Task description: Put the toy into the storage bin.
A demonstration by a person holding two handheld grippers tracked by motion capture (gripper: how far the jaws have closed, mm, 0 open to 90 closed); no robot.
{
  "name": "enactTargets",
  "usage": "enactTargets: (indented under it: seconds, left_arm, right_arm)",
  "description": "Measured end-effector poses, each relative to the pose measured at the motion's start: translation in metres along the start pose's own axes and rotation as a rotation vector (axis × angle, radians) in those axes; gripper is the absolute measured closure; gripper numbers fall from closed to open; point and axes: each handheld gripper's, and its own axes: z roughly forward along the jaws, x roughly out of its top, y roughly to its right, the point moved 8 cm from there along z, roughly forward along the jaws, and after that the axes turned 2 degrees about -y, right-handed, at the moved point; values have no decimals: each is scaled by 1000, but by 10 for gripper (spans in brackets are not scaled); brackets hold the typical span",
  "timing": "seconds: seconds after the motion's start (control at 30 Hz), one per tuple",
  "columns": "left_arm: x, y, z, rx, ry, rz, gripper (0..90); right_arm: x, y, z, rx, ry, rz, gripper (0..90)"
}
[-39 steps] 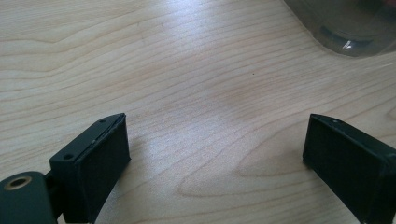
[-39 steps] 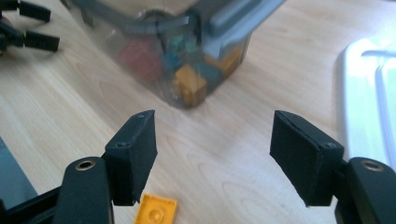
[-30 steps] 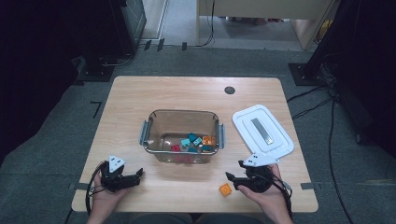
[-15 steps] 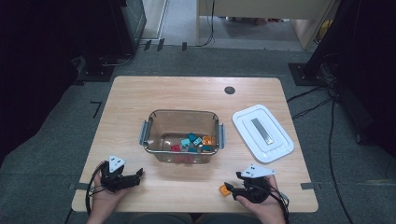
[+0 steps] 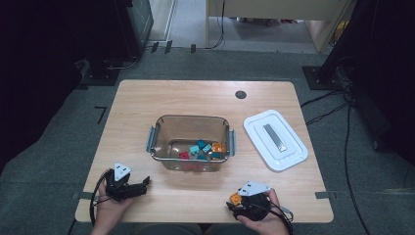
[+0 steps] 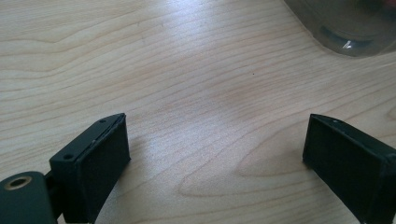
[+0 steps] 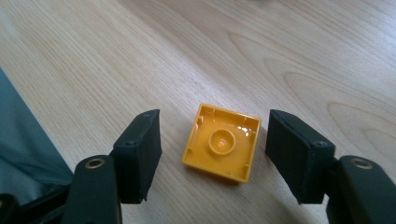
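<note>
A small orange brick (image 5: 235, 198) lies upside down on the wooden table (image 5: 195, 98) near its front edge, hollow side up (image 7: 222, 142). My right gripper (image 5: 234, 202) is low over it with one jaw on either side (image 7: 215, 140). Its jaws have just been opening a little, and a gap shows between each pad and the brick, so it is open. At the front left my left gripper (image 5: 145, 183) rests on the table with its jaws wide apart over bare wood (image 6: 217, 149), open and holding nothing.
A clear plastic container (image 5: 191, 117) stands mid-table with several coloured bricks (image 5: 203, 149) in it; its corner (image 6: 345, 28) shows ahead of the left gripper. Its white lid (image 5: 275, 139) lies to its right. The table's front edge is close behind both hands.
My right gripper has come down and moved left toward the front edge, so its jaws now straddle the orange brick. The left gripper has stayed put.
</note>
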Motion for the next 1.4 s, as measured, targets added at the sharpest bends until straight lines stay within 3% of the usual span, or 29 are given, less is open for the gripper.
enactTargets:
  seconds: [0.2,0.33,0.87,1.13,1.4]
  left_arm:
    - [0,0,0,0,0,0,70]
    - [0,0,0,0,0,0,70]
    - [0,0,0,0,0,0,70]
    - [0,0,0,0,0,0,70]
    - [0,0,0,0,0,0,70]
  right_arm:
    - [-3,5,-2,-43,16,-32,509]
    - [-4,8,-3,-46,24,-37,588]
    - [-5,37,-7,-79,60,25,601]
    - [-5,51,-10,-80,52,68,601]
    - [13,69,-26,-74,84,126,602]
